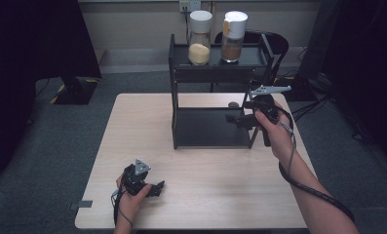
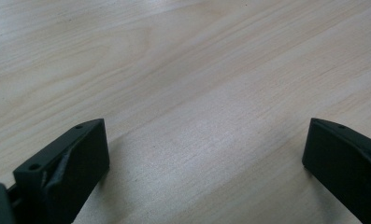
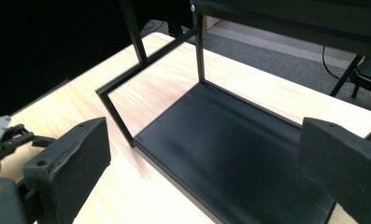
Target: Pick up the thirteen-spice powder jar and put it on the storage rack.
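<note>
Rack [image 1: 215, 73] stands at the far middle of the table [image 1: 132, 122], two jars on its top shelf.

My right gripper [image 1: 240, 118] hovers at the rack's right side, jaws apart and empty, facing the bare lower shelf [image 3: 248, 149]. My left gripper [image 1: 154, 187] rests well apart, near the front edge, jaws spread.

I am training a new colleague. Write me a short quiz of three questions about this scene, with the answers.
1. True or false: both jars stand on the rack's top shelf.
2. Which claw is beside the rack's lower shelf: A left, B right?
3. Fill in: both claws are ____.

Key
1. True: pale jar and brown jar stand on the rack.
2. B: right claw; left claw rests on the table.
3. Open.
</note>
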Motion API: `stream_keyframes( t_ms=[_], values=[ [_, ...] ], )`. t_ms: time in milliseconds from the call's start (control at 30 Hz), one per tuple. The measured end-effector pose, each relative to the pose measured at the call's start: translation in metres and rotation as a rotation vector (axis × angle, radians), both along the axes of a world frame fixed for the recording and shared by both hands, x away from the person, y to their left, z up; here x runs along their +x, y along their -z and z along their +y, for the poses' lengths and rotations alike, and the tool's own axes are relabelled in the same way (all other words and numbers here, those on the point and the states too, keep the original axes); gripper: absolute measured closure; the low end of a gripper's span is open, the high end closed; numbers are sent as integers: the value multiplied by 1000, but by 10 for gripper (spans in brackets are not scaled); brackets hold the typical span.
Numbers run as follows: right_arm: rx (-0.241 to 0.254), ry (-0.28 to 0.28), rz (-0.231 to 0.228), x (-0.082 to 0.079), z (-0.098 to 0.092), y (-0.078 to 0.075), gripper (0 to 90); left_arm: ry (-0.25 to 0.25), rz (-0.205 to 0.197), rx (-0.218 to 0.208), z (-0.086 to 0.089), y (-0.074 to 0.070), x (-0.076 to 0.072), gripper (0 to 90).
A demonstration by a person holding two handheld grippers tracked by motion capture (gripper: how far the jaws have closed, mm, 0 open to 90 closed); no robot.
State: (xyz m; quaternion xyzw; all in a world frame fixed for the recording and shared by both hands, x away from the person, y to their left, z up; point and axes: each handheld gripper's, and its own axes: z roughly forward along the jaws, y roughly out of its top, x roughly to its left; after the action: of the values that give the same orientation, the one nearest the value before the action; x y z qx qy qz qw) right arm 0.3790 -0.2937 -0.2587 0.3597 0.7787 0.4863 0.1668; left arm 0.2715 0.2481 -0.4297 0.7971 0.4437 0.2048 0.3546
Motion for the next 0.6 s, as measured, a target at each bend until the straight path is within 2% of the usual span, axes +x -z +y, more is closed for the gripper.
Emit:
stream_keyframes(
  t_ms=[600],
  values=[
    [-1, -24, 13, -9, -6, 27, 21, 0, 0, 0, 0, 0, 0, 0]
  ],
)
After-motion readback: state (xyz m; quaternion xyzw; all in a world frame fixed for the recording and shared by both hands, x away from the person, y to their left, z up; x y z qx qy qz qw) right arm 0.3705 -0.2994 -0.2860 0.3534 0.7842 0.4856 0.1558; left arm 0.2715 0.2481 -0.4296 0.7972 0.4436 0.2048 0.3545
